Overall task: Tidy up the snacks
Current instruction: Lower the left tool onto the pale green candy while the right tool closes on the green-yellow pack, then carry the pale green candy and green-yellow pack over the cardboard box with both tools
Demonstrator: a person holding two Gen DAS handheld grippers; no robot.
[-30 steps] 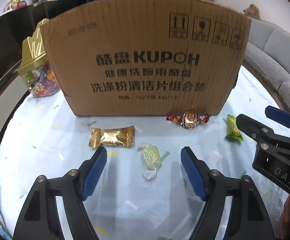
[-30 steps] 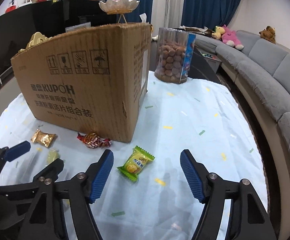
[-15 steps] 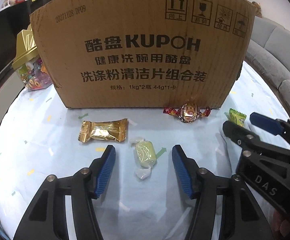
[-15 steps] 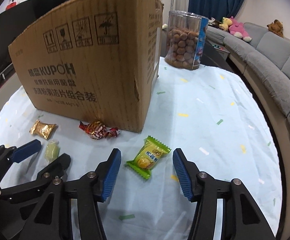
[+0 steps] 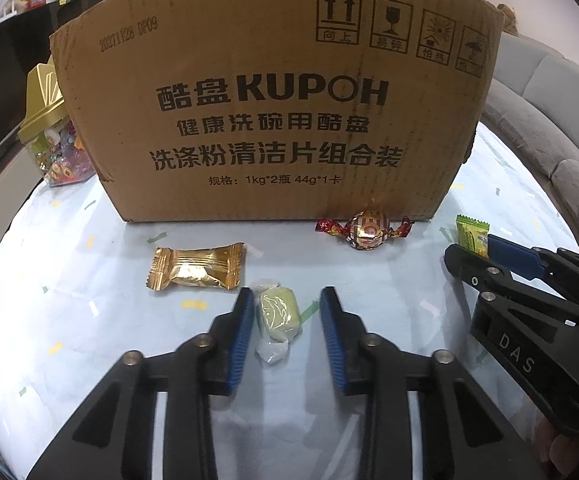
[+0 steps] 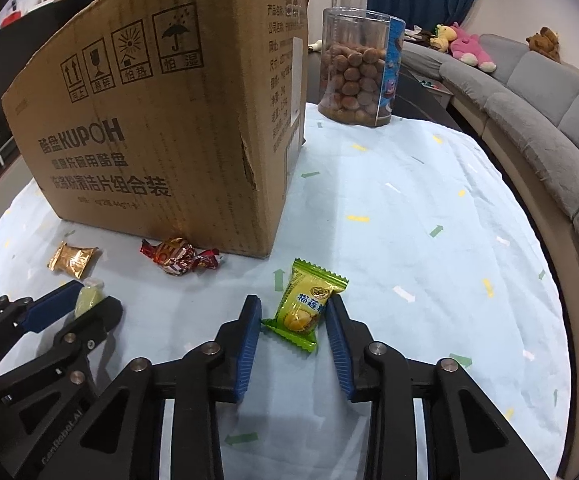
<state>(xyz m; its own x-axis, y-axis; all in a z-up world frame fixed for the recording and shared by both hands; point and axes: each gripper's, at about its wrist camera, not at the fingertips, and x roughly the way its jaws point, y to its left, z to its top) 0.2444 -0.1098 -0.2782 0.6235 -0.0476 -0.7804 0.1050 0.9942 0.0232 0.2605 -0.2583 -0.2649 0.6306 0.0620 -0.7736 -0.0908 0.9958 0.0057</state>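
My left gripper (image 5: 286, 292) straddles a pale green wrapped candy (image 5: 278, 312) on the light blue cloth. Its jaws are closing: the left pad is at the candy, while a small gap remains at the right pad. My right gripper (image 6: 293, 299) is closing on a green-and-yellow candy packet (image 6: 304, 306), and both pads touch its edges. A gold packet (image 5: 196, 266) and a red foil candy (image 5: 366, 229) lie in front of the cardboard box (image 5: 273, 92). In the left wrist view the right gripper (image 5: 471, 248) appears at the right with the green packet (image 5: 471, 234).
The tall open box (image 6: 161, 120) stands close behind the candies. A clear jar of brown balls (image 6: 359, 76) is at its right, and a gold-lidded candy jar (image 5: 55, 140) at its left. A grey sofa (image 6: 537, 120) curves past the table's right edge.
Both grippers have narrowed sharply around their candies. The right one sank a little toward the green packet. The candies have stayed in place.
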